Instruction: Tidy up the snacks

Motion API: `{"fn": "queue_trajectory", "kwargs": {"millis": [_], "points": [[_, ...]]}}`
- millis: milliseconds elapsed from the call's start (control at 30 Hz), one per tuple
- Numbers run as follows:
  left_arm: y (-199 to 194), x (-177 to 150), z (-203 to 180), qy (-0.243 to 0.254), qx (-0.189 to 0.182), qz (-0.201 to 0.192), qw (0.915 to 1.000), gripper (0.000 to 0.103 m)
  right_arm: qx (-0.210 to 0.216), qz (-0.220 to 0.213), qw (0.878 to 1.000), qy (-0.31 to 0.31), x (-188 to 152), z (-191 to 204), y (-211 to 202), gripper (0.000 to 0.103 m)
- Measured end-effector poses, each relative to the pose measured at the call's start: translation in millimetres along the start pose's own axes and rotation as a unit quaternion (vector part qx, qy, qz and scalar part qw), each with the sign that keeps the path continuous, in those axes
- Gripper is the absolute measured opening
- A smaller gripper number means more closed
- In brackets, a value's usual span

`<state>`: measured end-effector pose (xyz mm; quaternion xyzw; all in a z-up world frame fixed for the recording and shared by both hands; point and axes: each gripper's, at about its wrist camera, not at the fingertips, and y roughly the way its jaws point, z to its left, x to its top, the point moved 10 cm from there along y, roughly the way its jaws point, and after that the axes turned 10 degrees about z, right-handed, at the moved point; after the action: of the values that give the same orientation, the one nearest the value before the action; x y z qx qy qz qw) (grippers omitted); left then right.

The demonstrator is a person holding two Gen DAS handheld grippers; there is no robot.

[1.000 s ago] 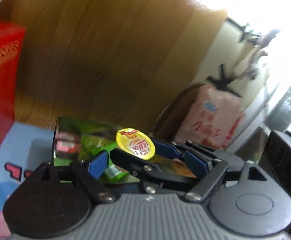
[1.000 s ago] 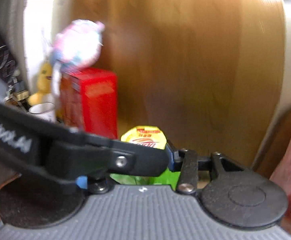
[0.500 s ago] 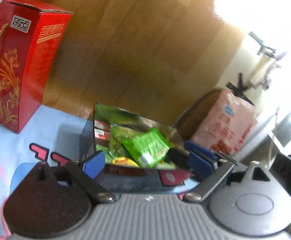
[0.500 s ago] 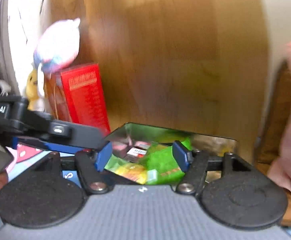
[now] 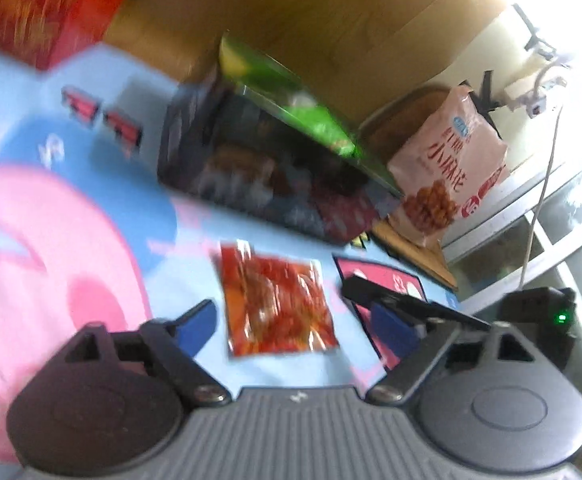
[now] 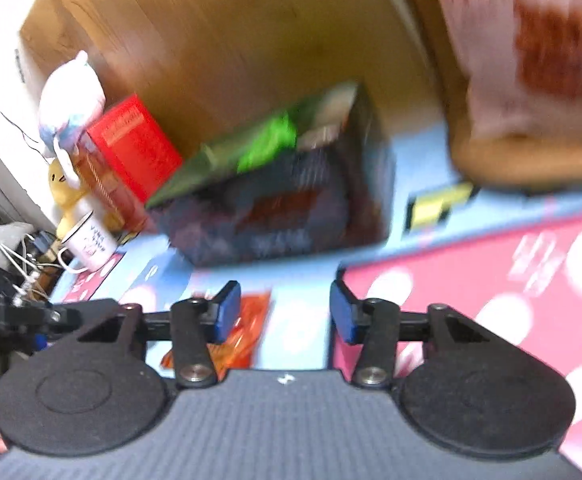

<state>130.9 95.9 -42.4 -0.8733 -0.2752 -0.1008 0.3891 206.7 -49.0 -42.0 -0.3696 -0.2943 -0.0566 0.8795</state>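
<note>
A dark snack box (image 5: 251, 168) stands on the blue cartoon mat with green packets (image 5: 311, 120) inside. It also shows in the right wrist view (image 6: 291, 208). A red-orange snack packet (image 5: 279, 300) lies flat on the mat in front of the box. My left gripper (image 5: 295, 324) is open and empty, with the packet between its fingers. My right gripper (image 6: 283, 312) is open and empty above the mat; the packet (image 6: 247, 328) shows by its left finger. Both views are blurred.
A red carton (image 6: 131, 152), a plush toy (image 6: 71, 92) and a white mug (image 6: 91, 244) stand left of the box. A pink snack bag (image 5: 447, 168) sits in a wooden tray at the right. A wooden wall is behind.
Both grippers have pulled back from over the box and tilted down toward the mat. The red-orange packet has come into view. The yellow-lidded cup held a second ago is gone from the grippers.
</note>
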Motion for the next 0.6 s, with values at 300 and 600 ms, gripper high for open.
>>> {"fn": "queue_trajectory", "kwargs": {"millis": [300,600], "points": [[-5.1,1.9,15.2,-0.037,0.003,-0.007,0.9993,0.047,0.051,0.015,0.998,0.046,-5.0,24.7,17.8,0.024],[-18.4,-8.7,26.5,-0.071,-0.025,-0.011,0.9971,0.021,0.054,0.008,0.998,0.022,-36.5,37.5,0.8,0.004]]}}
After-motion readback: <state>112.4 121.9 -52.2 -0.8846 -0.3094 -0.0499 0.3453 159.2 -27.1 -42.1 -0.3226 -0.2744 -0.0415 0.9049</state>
